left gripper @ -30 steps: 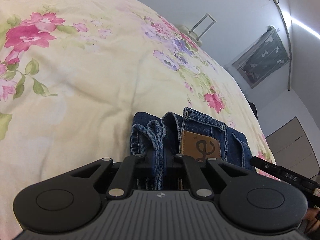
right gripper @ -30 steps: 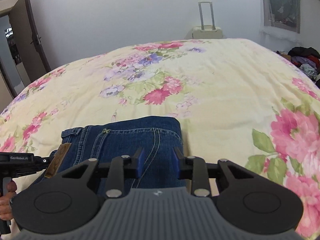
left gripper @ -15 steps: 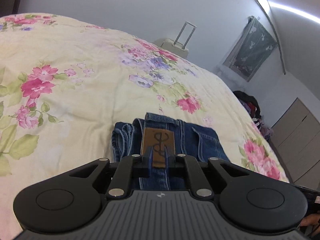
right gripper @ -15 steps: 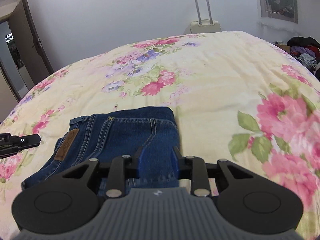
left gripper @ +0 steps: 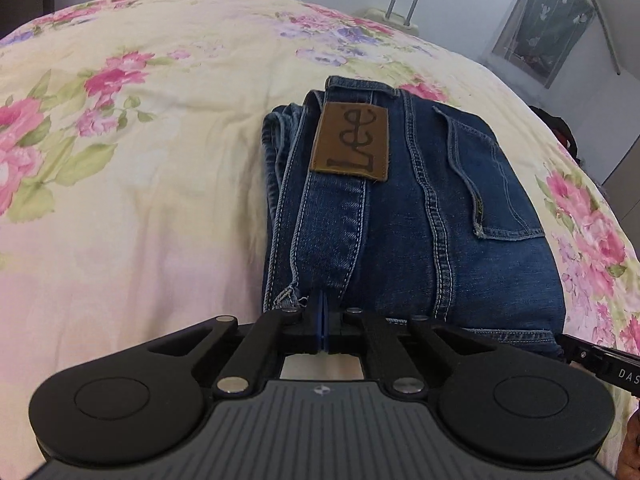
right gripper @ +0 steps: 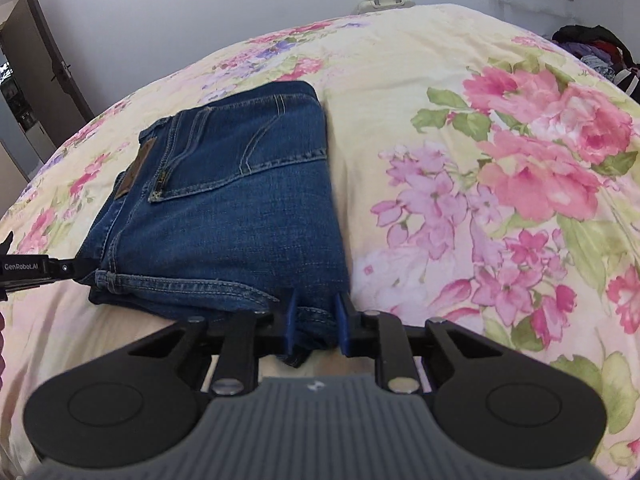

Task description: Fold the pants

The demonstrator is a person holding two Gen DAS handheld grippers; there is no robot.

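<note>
A pair of blue jeans point(left gripper: 432, 216) lies folded into a compact stack on the floral bedspread point(left gripper: 132, 184), brown leather patch point(left gripper: 351, 144) on top. My left gripper point(left gripper: 323, 320) is at the stack's near left corner; its blue pads are pressed together with no cloth visibly between them. In the right wrist view the jeans point(right gripper: 224, 208) show with the back pocket up. My right gripper point(right gripper: 316, 320) is closed around the stack's near right corner, denim between its blue pads. The left gripper's tip point(right gripper: 60, 268) shows at the left.
A cream suitcase point(left gripper: 394, 20) with a raised handle stands beyond the bed's far edge. A wall hanging point(left gripper: 540, 40) is at the right. A pile of clothes point(right gripper: 596, 52) lies past the bed's right side. A door point(right gripper: 36, 92) is at the left.
Both grippers have lowered and tilted down toward the folded stack, which now fills more of each view. The left jaws have closed fully. The right jaws stay on the denim.
</note>
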